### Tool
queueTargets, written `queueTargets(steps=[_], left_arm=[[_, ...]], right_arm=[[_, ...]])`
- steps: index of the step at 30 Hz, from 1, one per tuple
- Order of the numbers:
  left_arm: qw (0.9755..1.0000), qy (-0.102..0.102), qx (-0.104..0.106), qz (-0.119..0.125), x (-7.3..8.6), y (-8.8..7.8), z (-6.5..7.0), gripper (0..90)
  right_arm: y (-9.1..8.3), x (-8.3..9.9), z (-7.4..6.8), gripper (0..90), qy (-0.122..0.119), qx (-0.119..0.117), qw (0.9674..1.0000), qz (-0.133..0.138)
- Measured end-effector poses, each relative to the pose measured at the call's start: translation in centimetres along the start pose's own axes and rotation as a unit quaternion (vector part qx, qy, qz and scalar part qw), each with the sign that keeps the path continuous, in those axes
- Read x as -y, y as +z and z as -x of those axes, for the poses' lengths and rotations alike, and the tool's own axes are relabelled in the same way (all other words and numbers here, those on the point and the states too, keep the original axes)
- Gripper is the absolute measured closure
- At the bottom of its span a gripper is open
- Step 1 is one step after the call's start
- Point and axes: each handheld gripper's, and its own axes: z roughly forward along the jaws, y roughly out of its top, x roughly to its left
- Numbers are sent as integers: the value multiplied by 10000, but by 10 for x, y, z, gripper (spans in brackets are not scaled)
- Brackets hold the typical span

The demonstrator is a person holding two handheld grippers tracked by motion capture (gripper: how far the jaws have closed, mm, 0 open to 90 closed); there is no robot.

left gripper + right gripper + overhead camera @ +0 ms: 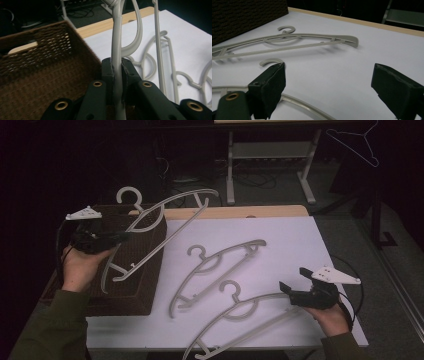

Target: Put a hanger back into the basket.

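In the high view my left gripper is shut on one arm of a grey plastic hanger, which it holds tilted above a brown woven basket. The left gripper view has the pads pressed on that hanger's arm, with the basket below. Two more grey hangers lie flat on the white tabletop: a middle one and a near one. My right gripper stands open beside the near hanger's right end. Its jaws are wide apart with nothing between them, above the near hanger's arm.
The basket stands on the table's left part, and its wall shows at the top left of the right gripper view. The white tabletop has a wooden far edge. A white table frame and a wire hanger are beyond it.
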Motion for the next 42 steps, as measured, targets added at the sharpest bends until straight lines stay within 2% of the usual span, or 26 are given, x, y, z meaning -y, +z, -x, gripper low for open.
queueTargets(steps=[10, 21, 29, 32, 35, 36, 37, 42], left_arm=[[9995, -147, -269, 49, 5, -21, -26, 826], [9981, -177, -592, -7, 12, -40, -51, 826], [9962, -204, -842, -130, 21, -48, -67, 826], [9950, -293, -938, -166, 26, -54, -79, 826], [9943, -322, -994, -213, 29, -56, -85, 826], [9930, -341, -1094, -279, 31, -58, -91, 826], [9930, -341, -1094, -279, 31, -58, -91, 826], [9899, -391, -1275, -476, 39, -58, -104, 826]], right_arm=[[0, 0, 0, 121, -33, 19, 10000, 5], [0, 0, 0, 120, -34, 24, 10000, -3], [0, 0, 1, 120, -6, 34, 10000, -4], [0, 0, 1, 121, -8, 46, 10000, -1], [0, 0, 1, 121, 3, 54, 10000, 6], [0, 0, 1, 121, -5, 55, 10000, 14], [0, 0, 1, 120, -11, 52, 10000, 15], [0, 0, 2, 121, -11, 59, 10000, 7]])
